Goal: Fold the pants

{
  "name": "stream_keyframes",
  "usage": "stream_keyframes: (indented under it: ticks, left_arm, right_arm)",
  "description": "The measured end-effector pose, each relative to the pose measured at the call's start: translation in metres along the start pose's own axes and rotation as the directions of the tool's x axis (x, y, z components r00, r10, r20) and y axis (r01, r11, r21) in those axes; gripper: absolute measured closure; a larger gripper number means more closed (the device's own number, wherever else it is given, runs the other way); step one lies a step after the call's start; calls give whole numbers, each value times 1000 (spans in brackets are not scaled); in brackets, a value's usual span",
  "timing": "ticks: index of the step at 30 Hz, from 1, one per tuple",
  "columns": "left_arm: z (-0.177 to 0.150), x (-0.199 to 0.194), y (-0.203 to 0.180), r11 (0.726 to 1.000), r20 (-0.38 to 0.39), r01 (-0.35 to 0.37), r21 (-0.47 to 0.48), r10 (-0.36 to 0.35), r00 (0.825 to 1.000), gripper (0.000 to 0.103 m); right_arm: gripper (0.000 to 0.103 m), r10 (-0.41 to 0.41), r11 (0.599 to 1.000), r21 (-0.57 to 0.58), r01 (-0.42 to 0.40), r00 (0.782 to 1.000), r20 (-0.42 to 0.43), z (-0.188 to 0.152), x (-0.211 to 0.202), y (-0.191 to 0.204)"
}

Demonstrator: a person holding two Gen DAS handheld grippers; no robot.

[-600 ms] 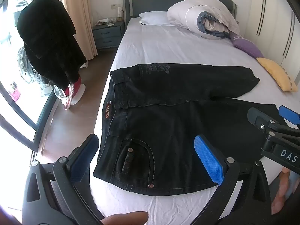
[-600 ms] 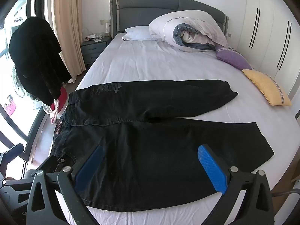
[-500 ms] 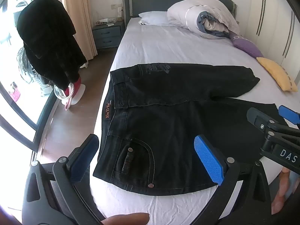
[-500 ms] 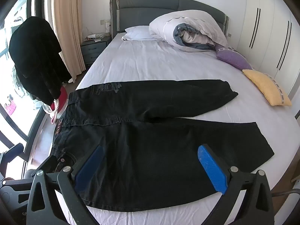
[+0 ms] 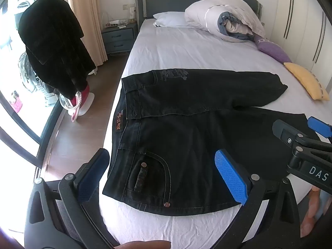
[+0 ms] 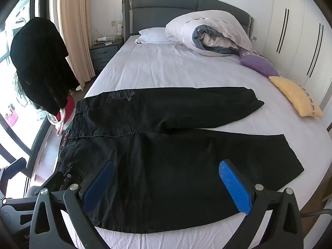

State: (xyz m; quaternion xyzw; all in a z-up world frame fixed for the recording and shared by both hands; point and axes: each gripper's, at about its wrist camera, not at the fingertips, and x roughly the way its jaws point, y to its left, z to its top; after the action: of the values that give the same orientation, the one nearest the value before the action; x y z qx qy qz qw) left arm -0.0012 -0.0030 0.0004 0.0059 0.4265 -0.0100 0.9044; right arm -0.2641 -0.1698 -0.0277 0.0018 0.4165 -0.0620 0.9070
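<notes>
Black pants (image 5: 186, 124) lie flat across the foot of the bed, waistband at the left edge, both legs spread toward the right; they also show in the right wrist view (image 6: 170, 145). My left gripper (image 5: 164, 174) is open and empty, held above the near pocket and waist end. My right gripper (image 6: 168, 184) is open and empty, held above the near leg. The right gripper also shows at the right edge of the left wrist view (image 5: 300, 143).
The bed (image 5: 186, 54) has a white sheet, a rolled duvet (image 5: 224, 18) and pillows at the head, and purple (image 6: 257, 64) and yellow cushions (image 6: 296, 97) at the right. A stand with a black coat (image 5: 51, 43) is on the floor to the left, near a nightstand (image 5: 118, 37).
</notes>
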Motion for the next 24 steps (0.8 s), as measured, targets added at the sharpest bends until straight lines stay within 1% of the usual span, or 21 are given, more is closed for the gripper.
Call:
stream_keyframes:
  ticks: [24]
  left_arm:
    - [-3, 3, 0, 1000, -5, -5, 8, 5, 1000, 0]
  right_arm:
    - [0, 2, 1000, 0, -2, 1000, -5, -2, 2, 0]
